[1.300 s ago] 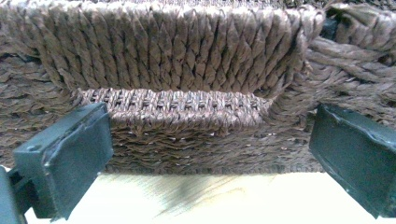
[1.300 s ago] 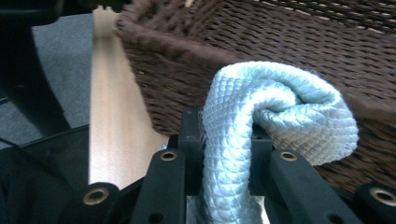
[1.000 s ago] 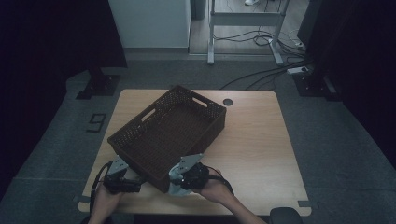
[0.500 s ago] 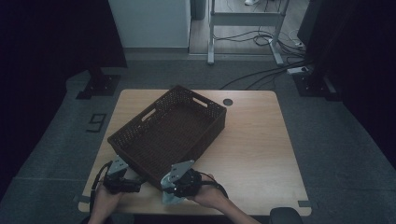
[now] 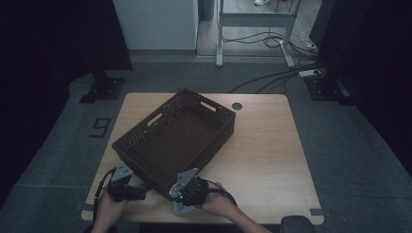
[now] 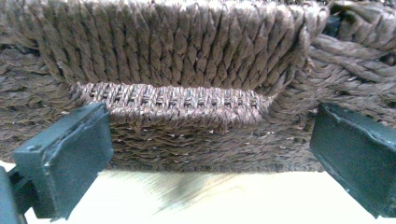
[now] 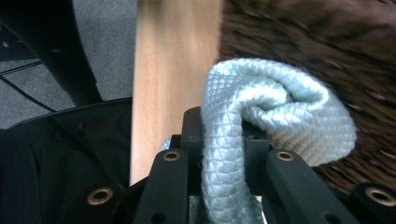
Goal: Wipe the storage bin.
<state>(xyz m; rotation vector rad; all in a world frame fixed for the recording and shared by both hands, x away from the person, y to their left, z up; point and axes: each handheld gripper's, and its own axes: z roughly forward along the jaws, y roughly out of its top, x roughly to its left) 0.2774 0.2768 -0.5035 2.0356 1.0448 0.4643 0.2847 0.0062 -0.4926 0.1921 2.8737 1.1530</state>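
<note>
Light wooden counter point(image 5: 262, 155) with one basket on it

A dark woven basket point(image 5: 177, 138) sits at an angle on the counter's left half (a small round hole point(image 5: 236, 106) marks the far edge).

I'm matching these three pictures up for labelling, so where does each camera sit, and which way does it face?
High view: above the person's side, looking forward and down on the table; both hands show, with the left gripper and right gripper.
Left gripper view: on the left gripper, level with the basket wall; open jaws show.
Right gripper view: on the right gripper, looking over the table edge; jaws shut on a pale blue cloth.
All three share the basket and table.
</note>
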